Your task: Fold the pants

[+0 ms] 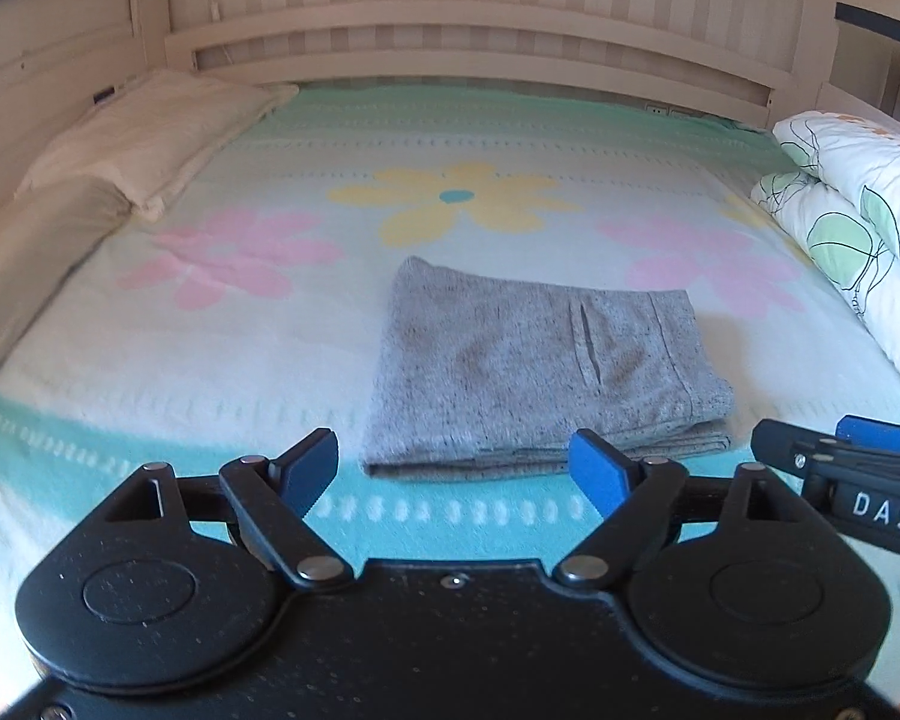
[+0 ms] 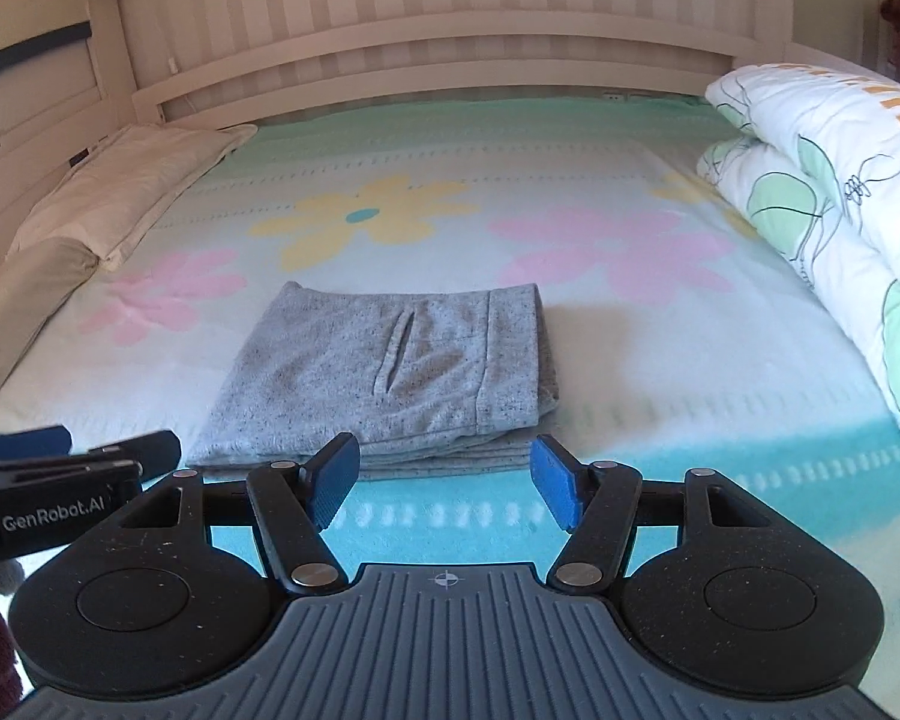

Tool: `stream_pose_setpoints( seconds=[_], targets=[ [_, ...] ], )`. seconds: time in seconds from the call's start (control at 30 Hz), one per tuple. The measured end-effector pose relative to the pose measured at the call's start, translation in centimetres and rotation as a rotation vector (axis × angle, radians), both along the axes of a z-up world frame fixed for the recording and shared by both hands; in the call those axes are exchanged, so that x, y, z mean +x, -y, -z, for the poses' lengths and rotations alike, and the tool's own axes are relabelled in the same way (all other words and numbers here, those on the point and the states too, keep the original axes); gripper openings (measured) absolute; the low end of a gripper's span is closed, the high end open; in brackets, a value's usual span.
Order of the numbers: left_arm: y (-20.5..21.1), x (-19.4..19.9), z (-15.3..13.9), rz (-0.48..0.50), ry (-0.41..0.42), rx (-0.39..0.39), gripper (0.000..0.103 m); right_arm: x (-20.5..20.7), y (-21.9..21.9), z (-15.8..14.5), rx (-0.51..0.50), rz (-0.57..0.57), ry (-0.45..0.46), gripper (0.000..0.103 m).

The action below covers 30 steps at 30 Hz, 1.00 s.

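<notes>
Over on the left edge of the bed (image 1: 222,324), two beige pillows (image 1: 150,132) lined up along the frame. Left hand-held gripper (image 1: 456,471) spread wide, nothing between the blue pads, just short of the near hem. Dead centre, grey pants (image 1: 528,360) folded into a neat square on the flowery bedspread (pocket slit facing up). Right hand-held gripper (image 2: 444,477) also spread, empty. Rolled floral duvet (image 2: 822,192) far right.
</notes>
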State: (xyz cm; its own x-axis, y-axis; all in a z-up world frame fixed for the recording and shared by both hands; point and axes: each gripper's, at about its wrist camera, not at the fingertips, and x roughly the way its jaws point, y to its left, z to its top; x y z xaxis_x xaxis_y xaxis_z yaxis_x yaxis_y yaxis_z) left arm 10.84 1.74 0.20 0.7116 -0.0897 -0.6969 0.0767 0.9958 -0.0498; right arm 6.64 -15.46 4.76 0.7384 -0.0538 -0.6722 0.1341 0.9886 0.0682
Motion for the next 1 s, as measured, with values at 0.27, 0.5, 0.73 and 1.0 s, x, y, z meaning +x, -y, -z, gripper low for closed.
stream_pose_setpoints(
  seconds=[0.27,0.5,0.73,1.0],
  targets=[
    [0.2,0.1,1.3,-0.017,-0.022,0.042,0.086,0.6,0.2,0.3,0.053,0.016,-0.033,0.062],
    [-0.1,0.4,1.3,-0.024,-0.044,0.023,0.086,0.8,-0.1,0.4,0.069,0.013,-0.053,0.062],
    [-0.4,0.4,1.1,-0.026,-0.048,0.011,0.086,0.8,-0.2,0.8,0.058,0.017,-0.069,0.062],
    [-0.7,0.3,0.9,-0.033,-0.037,0.007,0.085,0.9,-0.2,1.0,0.044,0.008,-0.081,0.062]
  ],
)
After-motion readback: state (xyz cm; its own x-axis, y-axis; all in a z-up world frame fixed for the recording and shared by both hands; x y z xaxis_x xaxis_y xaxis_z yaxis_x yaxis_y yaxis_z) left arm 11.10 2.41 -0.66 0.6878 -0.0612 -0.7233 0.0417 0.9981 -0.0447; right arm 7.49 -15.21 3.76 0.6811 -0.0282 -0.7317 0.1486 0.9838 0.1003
